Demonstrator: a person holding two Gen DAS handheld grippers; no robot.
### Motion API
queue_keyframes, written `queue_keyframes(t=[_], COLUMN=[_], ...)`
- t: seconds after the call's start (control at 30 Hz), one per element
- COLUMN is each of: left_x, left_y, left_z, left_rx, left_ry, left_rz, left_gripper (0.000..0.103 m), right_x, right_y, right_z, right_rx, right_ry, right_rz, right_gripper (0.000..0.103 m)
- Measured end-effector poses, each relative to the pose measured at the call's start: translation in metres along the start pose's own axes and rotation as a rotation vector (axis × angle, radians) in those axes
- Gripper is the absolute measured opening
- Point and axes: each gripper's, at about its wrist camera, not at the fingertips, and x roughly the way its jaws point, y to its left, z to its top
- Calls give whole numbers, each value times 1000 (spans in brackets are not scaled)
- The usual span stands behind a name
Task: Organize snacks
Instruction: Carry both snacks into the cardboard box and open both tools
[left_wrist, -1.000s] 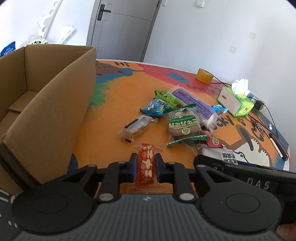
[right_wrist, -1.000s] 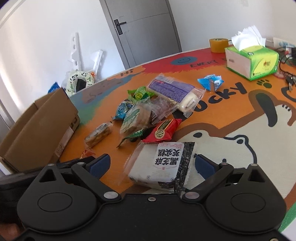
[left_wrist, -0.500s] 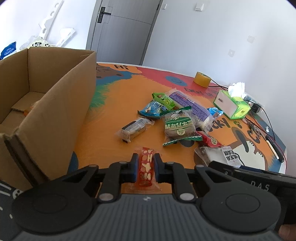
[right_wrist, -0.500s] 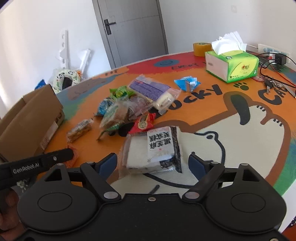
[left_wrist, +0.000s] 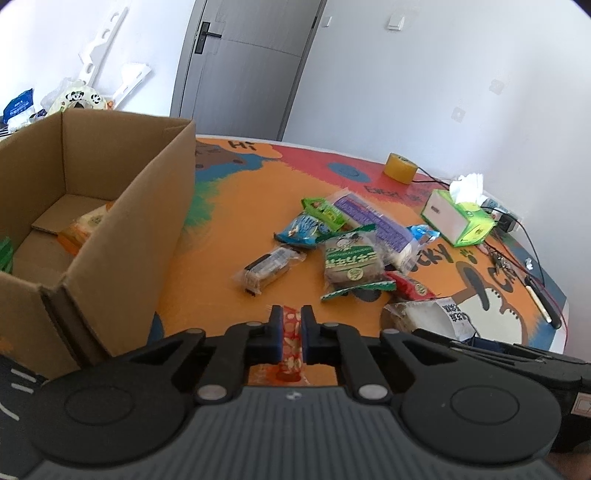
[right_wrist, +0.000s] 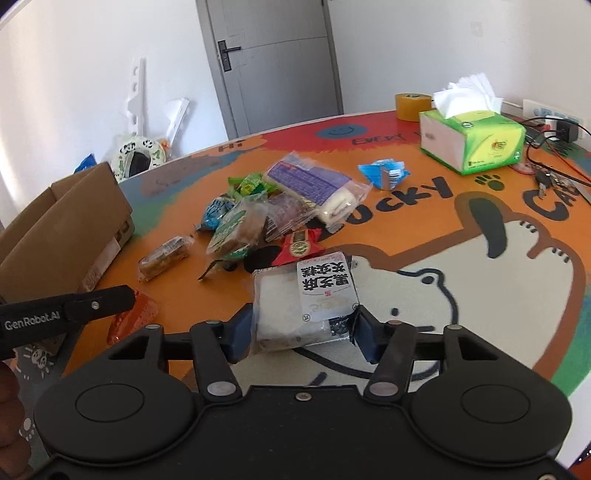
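My left gripper (left_wrist: 291, 318) is shut on a red snack bar (left_wrist: 291, 339), held just above the table beside the open cardboard box (left_wrist: 110, 206). In the right wrist view that bar (right_wrist: 136, 314) shows orange-red under the left fingers (right_wrist: 92, 304). My right gripper (right_wrist: 303, 328) is closing on a white rice-cake pack (right_wrist: 314, 291) with a black-lettered label; both pads touch its sides. The pack lies on the table near the front edge. A pile of snacks (left_wrist: 351, 258) sits mid-table: green, purple, blue and red packets.
An orange packet (left_wrist: 88, 225) lies inside the box. A green tissue box (left_wrist: 458, 221), a tape roll (left_wrist: 400, 168) and cables (left_wrist: 517, 254) sit at the far right. A clear-wrapped dark bar (left_wrist: 269, 267) lies apart from the pile.
The right jaws have narrowed from wide apart to touching the white pack. The left gripper keeps its hold on the red bar, and more of the box's inside shows.
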Motion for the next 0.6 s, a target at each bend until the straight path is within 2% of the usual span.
queue_keyframes(t=[0.3, 0.43, 0.53, 0.6], left_x=[-13, -11, -8, -4], left_y=[-7, -9, -10, -10], left_z=[2, 0, -1, -1], left_rx=[12, 27, 40, 43], left_ry=[-29, -7, -4, 7], left_rz=[5, 6, 43, 62], left_gripper=[7, 8, 17, 42], right_x=[-23, -27, -27, -25], right_y=[-2, -6, -9, -12], right_z=[0, -2, -3, -4], right_rx=[7, 21, 28, 36], right_ry=[-45, -50, -48, -42], right_rz=[37, 42, 36, 34], right_gripper=[55, 55, 55, 55])
